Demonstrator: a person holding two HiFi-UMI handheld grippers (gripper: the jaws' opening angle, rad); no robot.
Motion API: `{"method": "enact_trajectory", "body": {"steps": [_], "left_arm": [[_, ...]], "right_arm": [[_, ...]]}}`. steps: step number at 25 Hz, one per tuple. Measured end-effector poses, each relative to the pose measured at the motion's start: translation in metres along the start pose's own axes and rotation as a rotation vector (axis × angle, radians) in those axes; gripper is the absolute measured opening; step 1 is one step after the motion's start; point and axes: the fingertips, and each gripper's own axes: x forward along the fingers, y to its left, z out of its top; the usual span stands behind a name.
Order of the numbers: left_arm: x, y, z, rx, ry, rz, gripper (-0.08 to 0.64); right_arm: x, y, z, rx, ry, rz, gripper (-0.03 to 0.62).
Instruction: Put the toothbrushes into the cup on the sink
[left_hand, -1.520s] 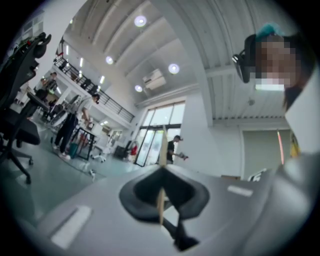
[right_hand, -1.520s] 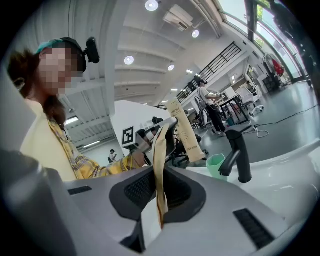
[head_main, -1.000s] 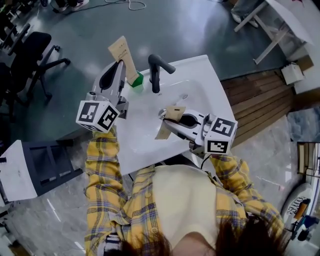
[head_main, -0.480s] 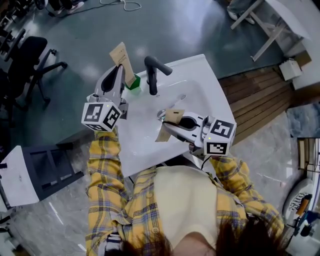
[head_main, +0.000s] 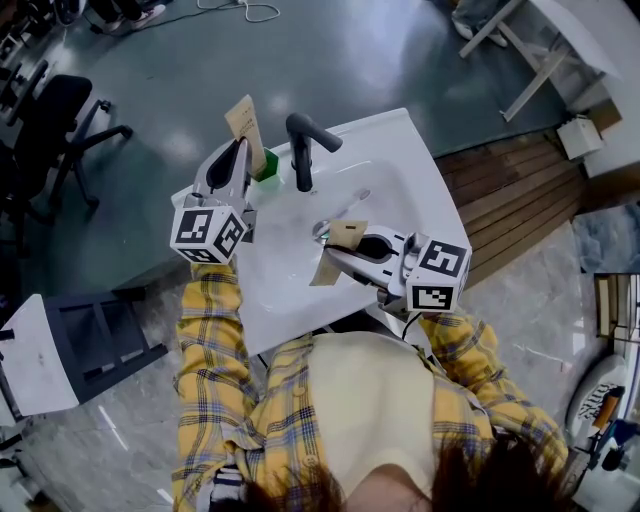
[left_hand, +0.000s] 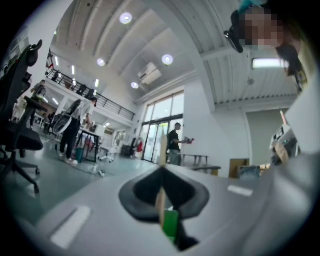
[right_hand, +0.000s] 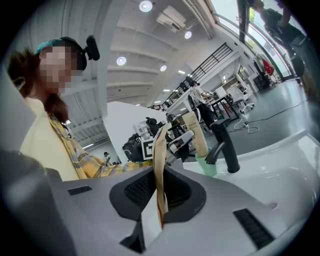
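Note:
A small green cup (head_main: 267, 166) stands on the white sink's (head_main: 400, 140) back rim, left of the black faucet (head_main: 299, 148). My left gripper (head_main: 238, 150) is shut on a flat kraft-paper toothbrush package (head_main: 245, 122), which stands upright with its lower end at the cup. In the left gripper view the package's thin edge (left_hand: 161, 167) runs between the jaws, with the cup (left_hand: 171, 227) just below. My right gripper (head_main: 330, 240) hovers over the basin, shut on a second kraft toothbrush package (head_main: 336, 250). The right gripper view shows that package (right_hand: 160, 170) edge-on, and the first package (right_hand: 196, 134) standing in the cup (right_hand: 207, 165).
The basin drain (head_main: 366, 195) lies right of the faucet (right_hand: 224, 144). Black office chairs (head_main: 55, 120) stand on the grey floor to the left, and a dark stool (head_main: 95, 345) is near the sink's front left. A wooden floor strip (head_main: 520, 200) runs to the right.
The left gripper has sunk a little with its package, bringing the package lower at the cup. The right gripper and its package have barely moved.

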Motion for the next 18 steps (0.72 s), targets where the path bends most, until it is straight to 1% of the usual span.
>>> {"method": "enact_trajectory", "body": {"steps": [14,18], "left_arm": [[0.002,-0.005,-0.024,0.099,0.101,0.011,0.008],[0.0,-0.004,-0.023,0.112,0.101,0.029,0.009]], "right_arm": [[0.0,-0.001,-0.002,0.003,0.005,0.008,0.04],[0.0,0.001,-0.002,0.003,0.008,0.013,0.04]]}}
